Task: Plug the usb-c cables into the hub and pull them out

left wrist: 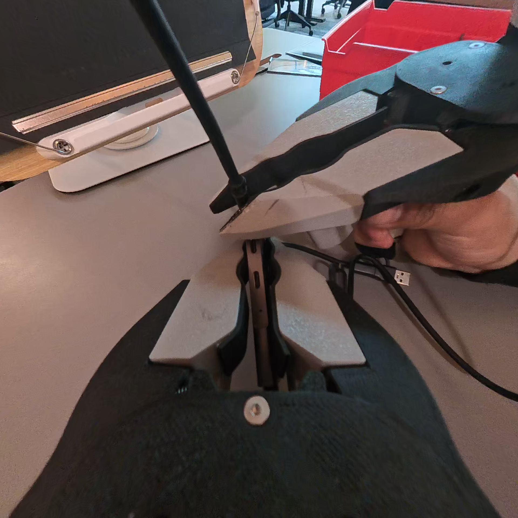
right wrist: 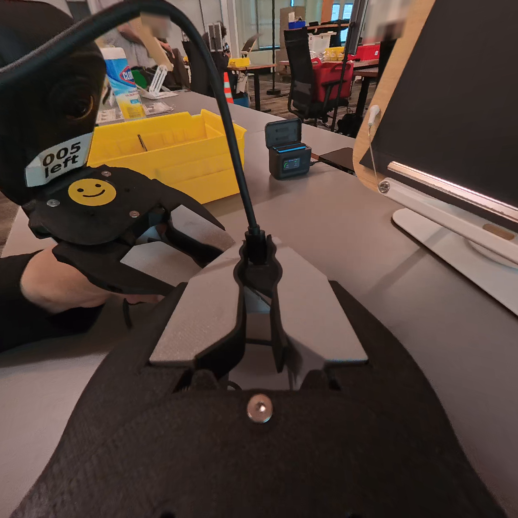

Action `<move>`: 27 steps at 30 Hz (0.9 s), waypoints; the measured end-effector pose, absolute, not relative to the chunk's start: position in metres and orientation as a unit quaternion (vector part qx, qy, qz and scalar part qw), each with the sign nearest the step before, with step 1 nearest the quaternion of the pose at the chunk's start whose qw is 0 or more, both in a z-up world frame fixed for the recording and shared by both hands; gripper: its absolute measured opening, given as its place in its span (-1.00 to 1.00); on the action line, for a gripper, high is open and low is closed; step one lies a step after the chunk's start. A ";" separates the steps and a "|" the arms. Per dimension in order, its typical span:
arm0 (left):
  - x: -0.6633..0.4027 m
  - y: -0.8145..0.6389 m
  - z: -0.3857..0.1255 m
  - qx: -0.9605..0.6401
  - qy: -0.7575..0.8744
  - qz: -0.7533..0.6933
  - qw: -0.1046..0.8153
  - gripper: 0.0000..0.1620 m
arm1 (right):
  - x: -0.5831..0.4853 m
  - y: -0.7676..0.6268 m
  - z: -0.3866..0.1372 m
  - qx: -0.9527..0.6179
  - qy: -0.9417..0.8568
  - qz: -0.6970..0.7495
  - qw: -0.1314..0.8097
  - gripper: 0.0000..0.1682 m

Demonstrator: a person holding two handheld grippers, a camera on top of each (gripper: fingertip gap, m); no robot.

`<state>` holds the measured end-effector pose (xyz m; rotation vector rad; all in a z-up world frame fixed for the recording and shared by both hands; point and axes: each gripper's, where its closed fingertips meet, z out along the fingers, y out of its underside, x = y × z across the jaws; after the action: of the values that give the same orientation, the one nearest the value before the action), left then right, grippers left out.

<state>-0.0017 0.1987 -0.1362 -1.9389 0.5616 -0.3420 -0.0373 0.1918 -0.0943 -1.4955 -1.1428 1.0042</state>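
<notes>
Between left gripper point(left wrist: 259, 269) fingers, hub point(left wrist: 259, 302) points forward.

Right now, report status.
Left gripper shut on hub. Right gripper shut on cable plug, above hub, not inserted. Loose cables beside.

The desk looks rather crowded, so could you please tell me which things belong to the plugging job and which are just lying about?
In use:
- hub, clamped in left gripper
- black usb-c cable, plug held by right gripper
- spare cables beside the hub

Lying about:
- yellow bin
- red bin
- battery charging case
- wipes canister
- monitor stand
</notes>
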 end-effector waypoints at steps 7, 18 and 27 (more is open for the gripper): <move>0.003 0.199 -0.127 -0.796 0.206 -0.206 0.530 -0.93 | -0.038 0.193 -0.086 -0.559 -0.527 0.278 0.577 -0.91; -0.006 0.202 -0.138 -0.809 0.214 -0.174 0.519 -0.93 | -0.042 0.197 -0.100 -0.584 -0.577 0.171 0.545 -0.88; -0.005 0.203 -0.136 -0.807 0.210 -0.177 0.523 -0.93 | -0.043 0.194 -0.092 -0.622 -0.476 0.383 0.490 -0.90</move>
<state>-0.0049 0.2030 -0.1360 -1.9310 0.5019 -0.4240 -0.0431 0.1944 -0.0924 -1.5111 -1.1568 0.9294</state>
